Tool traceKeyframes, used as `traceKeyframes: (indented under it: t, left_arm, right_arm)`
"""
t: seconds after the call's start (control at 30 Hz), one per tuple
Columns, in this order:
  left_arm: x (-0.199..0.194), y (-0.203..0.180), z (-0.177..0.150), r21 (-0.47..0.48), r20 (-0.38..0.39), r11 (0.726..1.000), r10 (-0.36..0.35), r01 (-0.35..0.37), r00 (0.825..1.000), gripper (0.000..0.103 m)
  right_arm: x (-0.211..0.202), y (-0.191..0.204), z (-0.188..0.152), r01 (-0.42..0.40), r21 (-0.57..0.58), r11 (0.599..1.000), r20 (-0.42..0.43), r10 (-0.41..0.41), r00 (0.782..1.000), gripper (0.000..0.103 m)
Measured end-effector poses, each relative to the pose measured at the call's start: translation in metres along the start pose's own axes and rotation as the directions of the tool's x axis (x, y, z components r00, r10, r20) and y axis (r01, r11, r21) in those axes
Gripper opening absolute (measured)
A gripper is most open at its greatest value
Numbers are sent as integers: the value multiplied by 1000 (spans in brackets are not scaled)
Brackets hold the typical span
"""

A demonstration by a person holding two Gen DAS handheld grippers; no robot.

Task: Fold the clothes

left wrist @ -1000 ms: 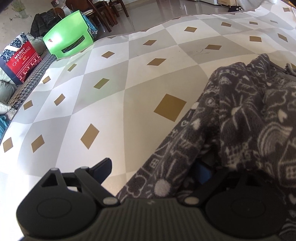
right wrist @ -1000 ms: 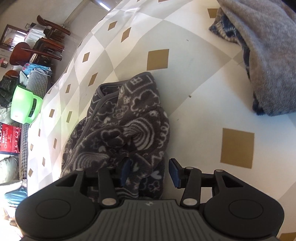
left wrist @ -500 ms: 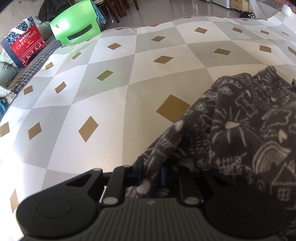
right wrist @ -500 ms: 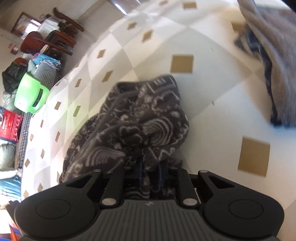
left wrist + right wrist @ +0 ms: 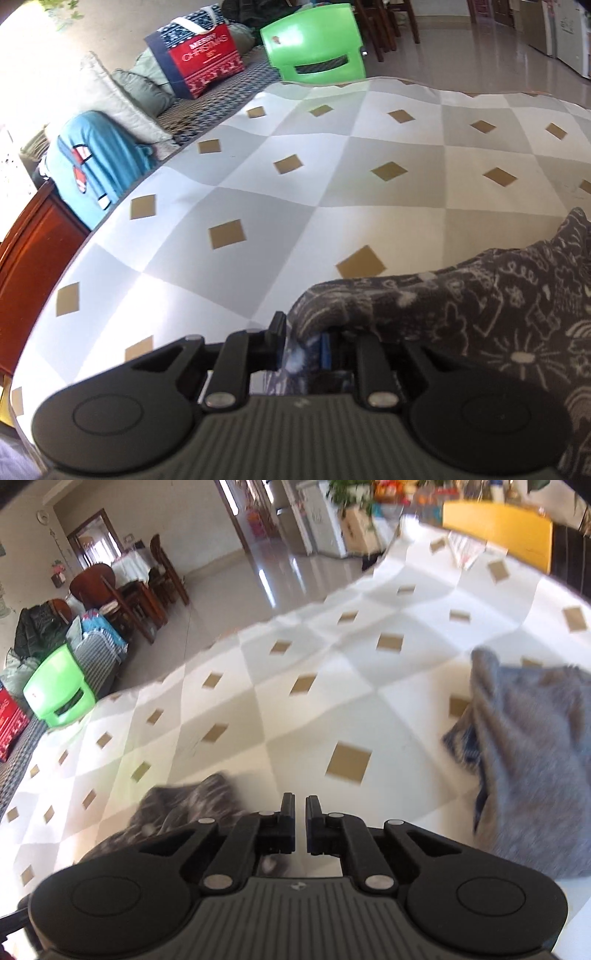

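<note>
A dark grey fleece garment [image 5: 480, 314] with white doodle print lies on the diamond-patterned table [image 5: 332, 184], at the lower right of the left wrist view. My left gripper [image 5: 301, 343] pinches a fold of its edge; the jaws are opening slightly with the cloth still between them. In the right wrist view the same fleece garment [image 5: 184, 805] is blurred, low and left beside my right gripper [image 5: 300, 812]. That gripper is shut, and no cloth shows between its fingertips. A plain grey garment [image 5: 524, 746] is heaped on the table [image 5: 332, 664] to the right.
Beyond the table's far edge stand a green plastic chair [image 5: 317, 44], a red Christmas bag [image 5: 203, 51] on a sofa, and a teal garment [image 5: 96, 155]. Wooden dining chairs [image 5: 122, 590] stand further off. A yellow panel [image 5: 495, 528] borders the table's far right.
Both grippers closed on the fleece and rose. The left one pulled its fold out to the left. The right one now shows no cloth between its tips.
</note>
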State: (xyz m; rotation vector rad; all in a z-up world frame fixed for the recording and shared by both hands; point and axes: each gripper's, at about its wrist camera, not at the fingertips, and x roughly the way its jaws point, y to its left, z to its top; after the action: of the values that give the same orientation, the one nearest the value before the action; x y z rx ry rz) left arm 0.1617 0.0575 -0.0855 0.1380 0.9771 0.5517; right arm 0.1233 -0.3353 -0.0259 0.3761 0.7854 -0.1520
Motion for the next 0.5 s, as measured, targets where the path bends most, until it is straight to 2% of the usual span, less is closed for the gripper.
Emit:
traceKeyframes:
  t: [0.13,0.2,0.27,0.3,0.33,0.37,0.5]
  left_arm:
    - [11,18,-7,-6,-55,1000,12,-12,998,24]
    - [9,24,-9,-19,-63,1000,2,-3,998,35]
    - [2,28,-8,-25,-33,1000,10,-11,999,61]
    - [-3,28,-7,-25,-11,1000,6,-6,1000,67]
    - [-8,28,-6,-24,9,1000,-5,5,1000,77]
    - [-14,28,-5,-24,29,1000,-15,16,999,81]
    - [-33,20,1,-17,86,996,-87,89,992,85]
  right_arm:
    - [3,-9,2,-16,45,999,-24,17,1000,8]
    - [9,-7,0,-43,39,998,-69,46,997,12]
    - [15,-4,-5,-60,35,998,-109,63,992,20]
    - [18,-2,-7,-70,36,997,-129,74,989,23]
    - [21,0,-9,-82,45,996,-150,88,985,25]
    - [24,1,-11,-95,56,994,-173,103,980,26]
    - [39,8,-23,-128,96,987,-263,149,953,32]
